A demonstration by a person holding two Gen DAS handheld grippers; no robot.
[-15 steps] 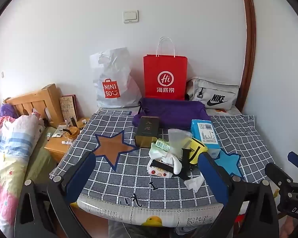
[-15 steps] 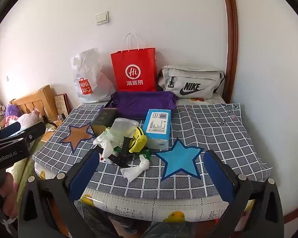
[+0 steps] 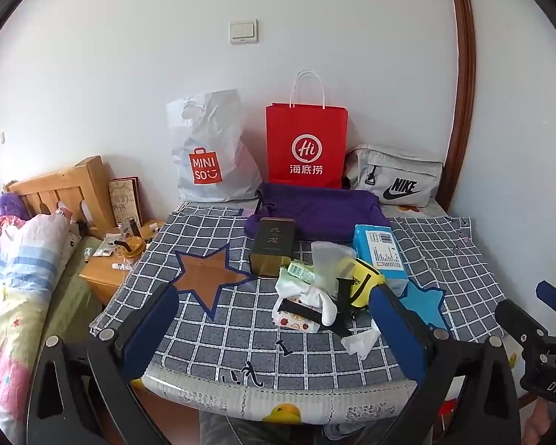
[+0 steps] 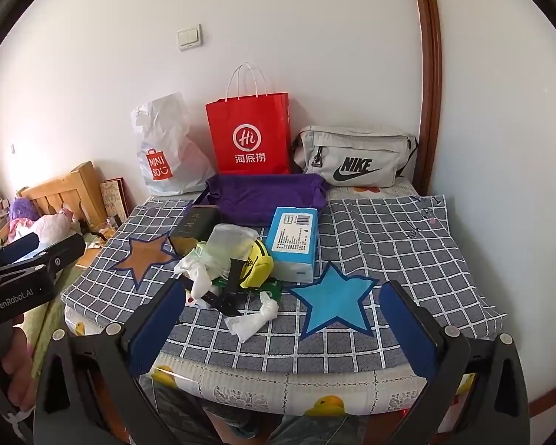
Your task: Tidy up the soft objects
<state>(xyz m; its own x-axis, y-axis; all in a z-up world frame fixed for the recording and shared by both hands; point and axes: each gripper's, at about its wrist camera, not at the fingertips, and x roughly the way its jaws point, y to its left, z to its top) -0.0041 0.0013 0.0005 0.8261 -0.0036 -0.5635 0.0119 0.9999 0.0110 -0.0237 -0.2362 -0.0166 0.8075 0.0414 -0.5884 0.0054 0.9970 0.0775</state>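
Note:
A pile of small soft things lies mid-table on the checked cloth (image 3: 241,337): white socks (image 3: 317,298), a yellow pouch (image 3: 363,283), a clear plastic bag (image 3: 330,256) and a crumpled tissue (image 3: 359,341). The pile also shows in the right wrist view, with the yellow pouch (image 4: 255,263) and the tissue (image 4: 252,320). A purple cloth bag (image 3: 315,211) lies behind it. My left gripper (image 3: 278,326) is open and empty in front of the pile. My right gripper (image 4: 281,322) is open and empty over the blue star (image 4: 333,306).
A dark tin box (image 3: 272,246) and a blue tissue pack (image 3: 381,252) flank the pile. A white Miniso bag (image 3: 211,155), a red paper bag (image 3: 305,148) and a grey Nike bag (image 3: 396,176) stand along the wall. A bed (image 3: 15,278) and wooden nightstand (image 3: 107,274) are on the left.

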